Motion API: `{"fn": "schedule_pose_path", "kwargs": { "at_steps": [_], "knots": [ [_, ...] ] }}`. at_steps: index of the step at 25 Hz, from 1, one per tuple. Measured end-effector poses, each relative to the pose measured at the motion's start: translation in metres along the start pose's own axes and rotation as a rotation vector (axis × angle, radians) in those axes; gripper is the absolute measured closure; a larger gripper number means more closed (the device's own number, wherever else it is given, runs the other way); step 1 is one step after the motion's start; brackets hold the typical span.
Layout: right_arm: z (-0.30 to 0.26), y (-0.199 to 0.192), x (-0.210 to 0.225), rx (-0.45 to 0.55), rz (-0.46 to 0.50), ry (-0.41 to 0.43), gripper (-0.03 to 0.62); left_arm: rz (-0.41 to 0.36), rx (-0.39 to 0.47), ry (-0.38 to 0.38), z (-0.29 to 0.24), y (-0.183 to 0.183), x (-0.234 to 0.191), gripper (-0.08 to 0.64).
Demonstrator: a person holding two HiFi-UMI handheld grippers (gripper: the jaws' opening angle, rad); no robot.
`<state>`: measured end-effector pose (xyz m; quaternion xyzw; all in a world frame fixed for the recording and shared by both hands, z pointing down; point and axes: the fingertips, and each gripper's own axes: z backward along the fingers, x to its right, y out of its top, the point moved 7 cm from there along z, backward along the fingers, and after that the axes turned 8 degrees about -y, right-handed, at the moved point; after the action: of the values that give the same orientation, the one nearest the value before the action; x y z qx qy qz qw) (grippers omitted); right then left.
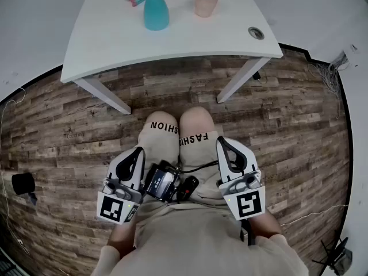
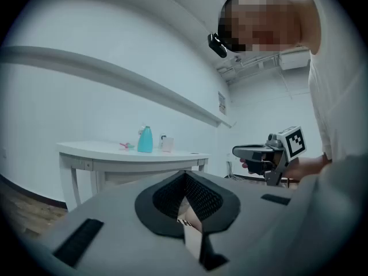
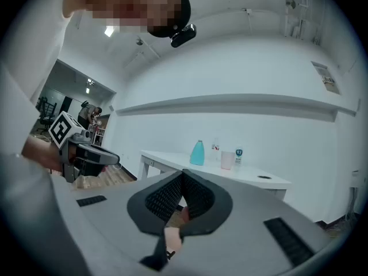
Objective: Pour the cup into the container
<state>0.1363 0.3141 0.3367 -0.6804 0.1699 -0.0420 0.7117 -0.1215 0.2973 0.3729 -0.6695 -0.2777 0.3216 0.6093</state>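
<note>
Cup point(image 1: 206, 2) was pale pink, see-through, upright on white table point(image 1: 115, 39), well ahead of both grippers, more twd right gripper's point(image 1: 222, 141) side. Teal container point(image 1: 156, 10) stood just left of it. Left gripper point(image 1: 138, 150) & right gripper were closed, empty, over lap. Shorts point(image 1: 164, 137) read "FASHION".

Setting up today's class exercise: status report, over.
Left hand-held gripper, right hand-held gripper shut, empty. Cup, teal container on table, untouched. Nothing seen blocking.
</note>
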Motion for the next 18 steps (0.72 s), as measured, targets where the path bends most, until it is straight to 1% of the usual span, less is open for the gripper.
{"fn": "schedule_pose_path", "kwargs": {
  "at_steps": [5, 9, 13, 14, 15, 18],
  "knots": [
    [-0.004, 0.000, 0.003, 0.001, -0.004, 0.001, 0.595, -0.012, 0.016, 0.008, -0.003, 0.003, -0.001, 0.554],
    [-0.010, -0.003, 0.007, -0.001, -0.020, -0.006, 0.595, -0.013, 0.010, 0.004, -0.012, 0.003, -0.006, 0.555],
    [-0.017, -0.006, 0.010, 0.010, -0.064, 0.000, 0.595, -0.008, 0.004, 0.004, -0.021, 0.001, -0.013, 0.554],
    [-0.020, -0.005, 0.011, 0.014, -0.075, 0.008, 0.543, -0.007, 0.002, 0.004, -0.024, 0.001, -0.015, 0.554],
    [-0.023, -0.006, 0.012, 0.015, -0.081, 0.017, 0.509, -0.006, 0.001, 0.004, -0.026, 0.001, -0.017, 0.554],
    [-0.036, -0.006, 0.015, 0.006, -0.087, 0.034, 0.508, -0.005, -0.002, 0.006, -0.036, 0.002, -0.024, 0.555]
  ]
}}
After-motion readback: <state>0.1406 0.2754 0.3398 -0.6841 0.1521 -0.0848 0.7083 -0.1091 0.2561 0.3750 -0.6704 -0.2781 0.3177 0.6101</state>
